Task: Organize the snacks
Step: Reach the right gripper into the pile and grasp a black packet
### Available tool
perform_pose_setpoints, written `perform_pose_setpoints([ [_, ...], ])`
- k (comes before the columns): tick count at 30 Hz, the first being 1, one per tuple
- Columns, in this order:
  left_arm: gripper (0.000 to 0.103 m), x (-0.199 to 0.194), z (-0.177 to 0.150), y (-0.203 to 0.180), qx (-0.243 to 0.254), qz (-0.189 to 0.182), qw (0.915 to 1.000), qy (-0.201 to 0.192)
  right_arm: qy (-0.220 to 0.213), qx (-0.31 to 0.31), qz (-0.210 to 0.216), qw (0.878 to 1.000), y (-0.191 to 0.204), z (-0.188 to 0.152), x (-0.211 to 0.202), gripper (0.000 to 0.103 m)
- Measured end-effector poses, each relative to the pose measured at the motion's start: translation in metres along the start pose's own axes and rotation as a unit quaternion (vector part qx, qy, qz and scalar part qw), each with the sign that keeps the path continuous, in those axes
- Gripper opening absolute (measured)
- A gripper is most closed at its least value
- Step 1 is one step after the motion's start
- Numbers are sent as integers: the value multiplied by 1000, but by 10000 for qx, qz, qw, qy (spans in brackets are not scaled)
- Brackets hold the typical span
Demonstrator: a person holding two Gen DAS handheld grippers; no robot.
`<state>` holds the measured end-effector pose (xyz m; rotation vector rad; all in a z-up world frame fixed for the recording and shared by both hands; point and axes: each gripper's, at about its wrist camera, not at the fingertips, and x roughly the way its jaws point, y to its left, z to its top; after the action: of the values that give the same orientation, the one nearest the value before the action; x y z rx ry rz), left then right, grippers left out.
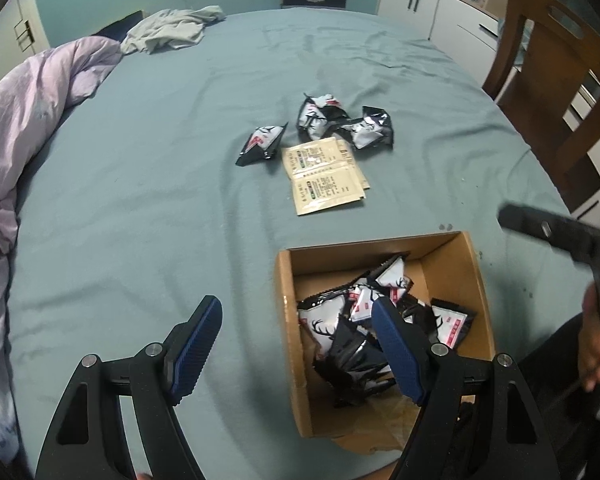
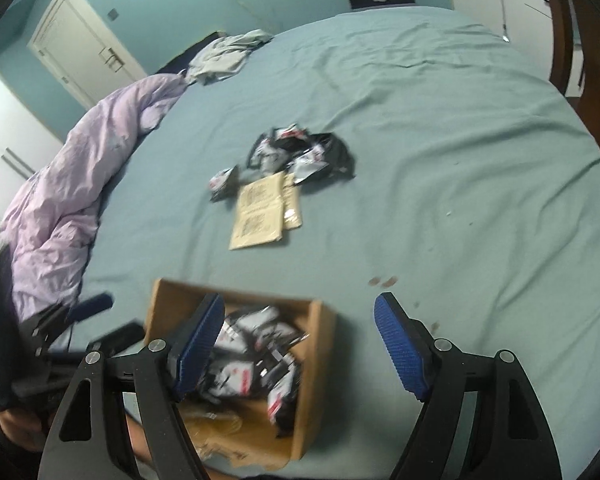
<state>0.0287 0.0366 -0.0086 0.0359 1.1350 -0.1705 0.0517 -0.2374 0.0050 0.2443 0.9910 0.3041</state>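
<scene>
Both grippers spread and empty above the snack box.

Nearest, left gripper (image 1: 296,344) and right gripper (image 2: 300,344), jaws apart, gripping nothing; just below, cardboard box (image 1: 286,320) of black-and-white packets (image 1: 324,326); farther across the bed (image 1: 140,200), beige sachets (image 1: 324,176), then loose packets (image 1: 320,118).

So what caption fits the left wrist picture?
Open left gripper above the snack box; more packets wait on the bed.
</scene>
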Motion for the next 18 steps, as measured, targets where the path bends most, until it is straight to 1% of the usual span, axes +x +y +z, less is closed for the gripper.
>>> perform_pose_setpoints([
  [8,78,4,2,-5,33,-175,9998,95,136,432,-92,9989,-26,31,28,77],
  [12,78,8,3,-7,-7,-259,9995,185,211,502,-181,9984,-34,46,44,77],
  [18,78,11,6,-11,26,-224,9995,198,222,562,-213,9979,-42,70,65,77],
])
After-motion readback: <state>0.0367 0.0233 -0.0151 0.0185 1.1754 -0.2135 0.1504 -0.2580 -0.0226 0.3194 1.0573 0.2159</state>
